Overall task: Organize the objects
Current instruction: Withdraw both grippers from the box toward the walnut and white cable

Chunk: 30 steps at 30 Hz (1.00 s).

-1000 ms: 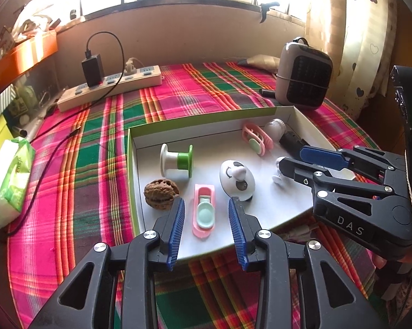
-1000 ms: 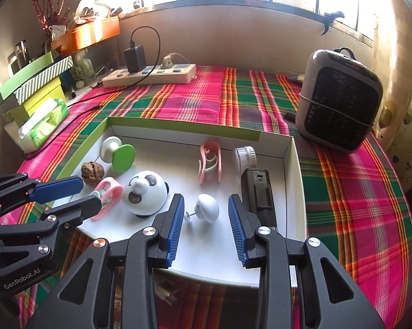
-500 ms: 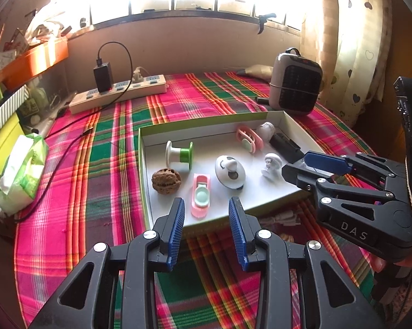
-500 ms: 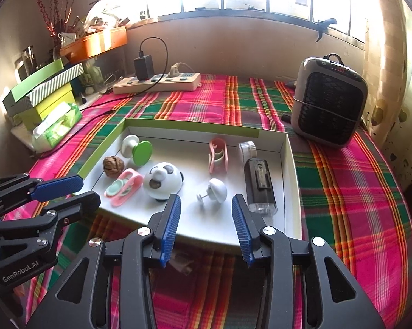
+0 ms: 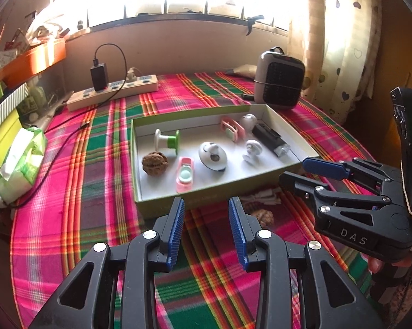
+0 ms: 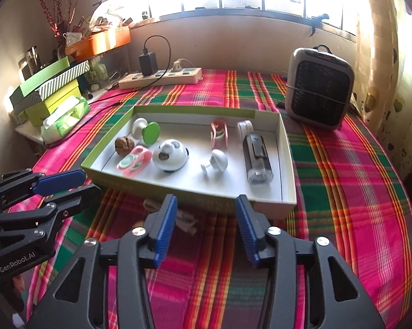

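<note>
1. The left claw (image 5: 206,213) is spread, with nothing between its blue pads. It hangs over the cloth (image 5: 96,164), just in front of the near wall of the box (image 5: 162,205).
2. The right claw (image 6: 206,211) is spread too and holds nothing. Its jaws have just been opening wider. It sits near the box's near wall, to the right of the left claw.
3. The box lies in the middle of the cloth. Eight small things lie inside it, all apart from each other.
4. On the left are a nut (image 5: 154,163), a green spool (image 5: 167,141) and a pink clip (image 5: 185,176).
5. In the middle is a round panda toy (image 5: 212,155). Right of it are a white knob (image 5: 252,149), a second pink clip (image 5: 232,128), a white cap (image 5: 248,120) and a black tube (image 5: 270,139).
6. I think the sorting is almost done. Both claws are clear of the box and empty.
7. Some things lie on the cloth in the shadow by the near wall: a pale bundle (image 5: 263,194) and a brown lump (image 5: 262,215). They may be next. A claw would need to dip low and pinch one.
8. Those two are dark and blurry, so I cannot tell what they are.
9. Far back are a power strip (image 5: 115,93) and a heater (image 5: 280,79). The window is too bright to see through.
</note>
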Tool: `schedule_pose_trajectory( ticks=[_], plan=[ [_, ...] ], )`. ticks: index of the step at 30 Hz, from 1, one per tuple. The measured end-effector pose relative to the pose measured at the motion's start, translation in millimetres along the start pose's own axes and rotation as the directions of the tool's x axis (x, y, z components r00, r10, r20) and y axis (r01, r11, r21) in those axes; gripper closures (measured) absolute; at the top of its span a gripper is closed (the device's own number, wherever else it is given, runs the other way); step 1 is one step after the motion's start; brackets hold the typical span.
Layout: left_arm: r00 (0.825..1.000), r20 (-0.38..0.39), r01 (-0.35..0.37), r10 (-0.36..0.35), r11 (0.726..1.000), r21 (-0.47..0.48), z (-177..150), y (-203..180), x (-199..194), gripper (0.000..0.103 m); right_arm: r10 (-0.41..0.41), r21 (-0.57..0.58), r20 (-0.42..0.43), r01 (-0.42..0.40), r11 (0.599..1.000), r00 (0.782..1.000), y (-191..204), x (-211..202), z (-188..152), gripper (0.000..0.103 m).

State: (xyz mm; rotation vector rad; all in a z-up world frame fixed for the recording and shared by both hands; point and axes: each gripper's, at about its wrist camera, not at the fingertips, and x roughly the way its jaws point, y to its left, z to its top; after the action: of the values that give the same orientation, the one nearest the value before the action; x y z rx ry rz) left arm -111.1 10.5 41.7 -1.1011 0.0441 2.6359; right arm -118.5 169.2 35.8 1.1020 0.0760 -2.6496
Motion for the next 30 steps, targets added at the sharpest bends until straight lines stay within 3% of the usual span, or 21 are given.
schedule_pose_trajectory(
  ticks=[17, 30],
  plan=[
    [0.984, -0.084, 0.157, -0.154, 0.987, 0.031, -15, -28, 18, 0.065, -0.023, 0.065, -0.039, 0.026, 0.998, 0.999, -24, -7, -30, 0.054],
    [0.985, -0.131, 0.122, -0.112, 0.990, 0.066, -10, -40, 42, 0.065, -0.038, 0.093, -0.042, 0.042, 0.995, 0.998, -38, -12, -34, 0.054]
  ],
)
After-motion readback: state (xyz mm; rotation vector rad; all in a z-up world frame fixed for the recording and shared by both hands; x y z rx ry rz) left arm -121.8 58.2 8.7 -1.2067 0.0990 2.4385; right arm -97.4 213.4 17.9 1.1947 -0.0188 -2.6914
